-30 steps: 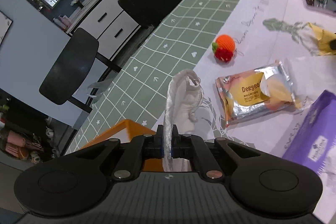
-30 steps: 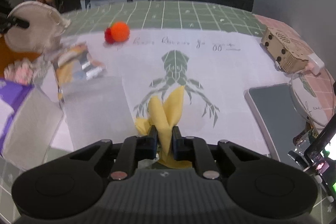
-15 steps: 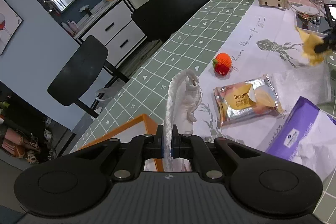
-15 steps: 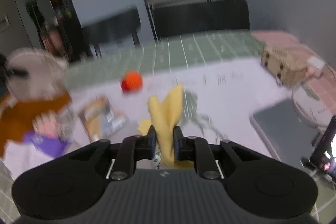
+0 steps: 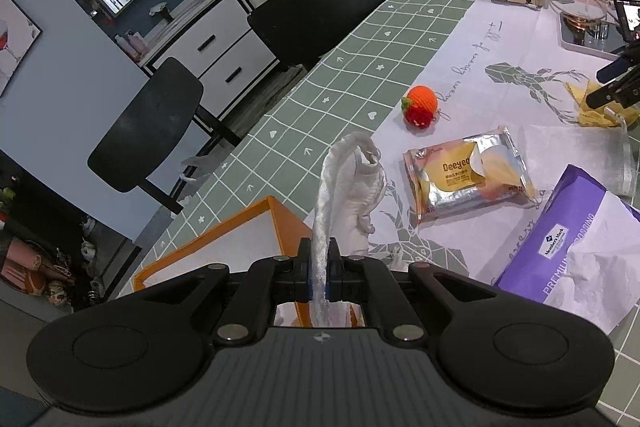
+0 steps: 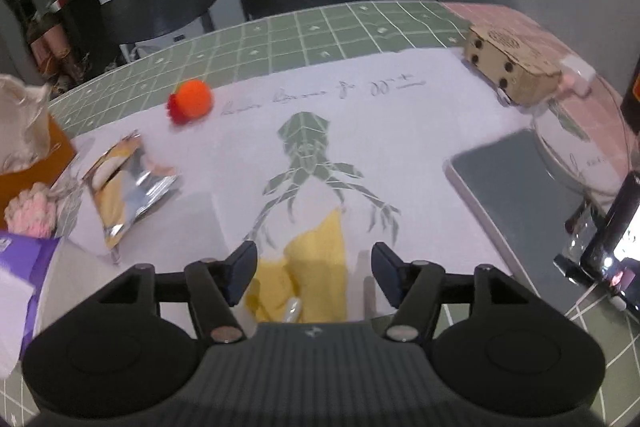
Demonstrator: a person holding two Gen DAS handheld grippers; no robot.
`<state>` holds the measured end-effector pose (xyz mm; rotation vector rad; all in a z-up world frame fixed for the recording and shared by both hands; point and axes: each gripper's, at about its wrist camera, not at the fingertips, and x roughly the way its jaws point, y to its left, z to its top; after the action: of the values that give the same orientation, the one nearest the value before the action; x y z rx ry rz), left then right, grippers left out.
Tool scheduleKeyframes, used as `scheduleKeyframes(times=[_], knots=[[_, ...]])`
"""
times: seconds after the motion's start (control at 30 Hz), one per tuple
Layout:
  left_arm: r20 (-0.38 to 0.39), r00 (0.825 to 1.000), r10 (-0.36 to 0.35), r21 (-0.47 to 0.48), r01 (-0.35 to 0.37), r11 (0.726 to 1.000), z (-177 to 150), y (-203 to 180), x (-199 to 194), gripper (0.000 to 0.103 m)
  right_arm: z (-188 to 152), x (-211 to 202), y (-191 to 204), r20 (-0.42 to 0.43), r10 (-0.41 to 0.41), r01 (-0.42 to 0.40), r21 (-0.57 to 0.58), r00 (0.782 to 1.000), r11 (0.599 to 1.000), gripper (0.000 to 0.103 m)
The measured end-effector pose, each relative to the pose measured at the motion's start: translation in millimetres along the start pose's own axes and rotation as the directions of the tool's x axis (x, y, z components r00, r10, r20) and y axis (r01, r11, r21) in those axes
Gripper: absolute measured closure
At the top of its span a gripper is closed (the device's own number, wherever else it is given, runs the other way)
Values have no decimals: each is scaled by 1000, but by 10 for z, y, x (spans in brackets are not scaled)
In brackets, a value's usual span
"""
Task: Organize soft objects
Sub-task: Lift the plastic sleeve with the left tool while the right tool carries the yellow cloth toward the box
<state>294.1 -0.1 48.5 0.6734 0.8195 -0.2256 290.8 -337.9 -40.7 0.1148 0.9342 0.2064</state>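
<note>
Since a second ago, parted wide and still opening: right gripper (image 6: 314, 269), yellow cloth (image 6: 316, 263) now loose between the fingers (image 6: 242, 269), touching neither pad. Left gripper (image 5: 319, 277) unchanged, clamped tight on white cloth (image 5: 348, 187) standing up past the fingertips, above orange box (image 5: 224, 227). Beyond those fingers, "Deeyeo" readable on foil packet (image 5: 466, 175); to their right, "Member's Mark" and "PREMIUM" on purple pack (image 5: 576, 239). Farther ahead, orange knitted ball (image 5: 420, 105).

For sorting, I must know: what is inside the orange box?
The orange box shows a pale bare floor and some white material behind the left tool. The tool's body hides the rest.
</note>
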Motion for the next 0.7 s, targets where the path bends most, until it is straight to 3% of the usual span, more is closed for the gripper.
scheduleKeyframes(times=[0.03,0.07,0.1,0.13,0.23,0.33,0.5,0.7], knots=[[-1,1000,1,2,-1,1000,-1,-9,0,98,5,52,-13,-23,2,-2,2,1000,1000,45],[0,1000,1,3,-1,1000,-3,-21,0,98,-5,99,-15,-49,6,-6,1,999,1000,63],[0,1000,-2,3,2,1000,-6,-29,-3,98,-17,133,-12,-55,0,0,-8,998,1000,93],[1,1000,-5,4,5,1000,-10,-31,-8,98,-19,137,-1,-40,-22,21,-22,999,1000,102],[1,1000,-10,9,10,1000,-33,-59,-30,98,19,20,-37,36,13,-13,5,999,1000,103],[-18,1000,-18,20,18,1000,-81,-78,-60,98,73,-152,46,100,-5,9,-37,995,999,103],[-86,996,-7,72,13,997,-303,-214,-70,98,80,-354,438,146,-13,49,-247,989,968,103],[-145,989,-12,89,25,996,-679,-365,-134,98,-33,-577,849,148,34,28,-395,988,918,103]])
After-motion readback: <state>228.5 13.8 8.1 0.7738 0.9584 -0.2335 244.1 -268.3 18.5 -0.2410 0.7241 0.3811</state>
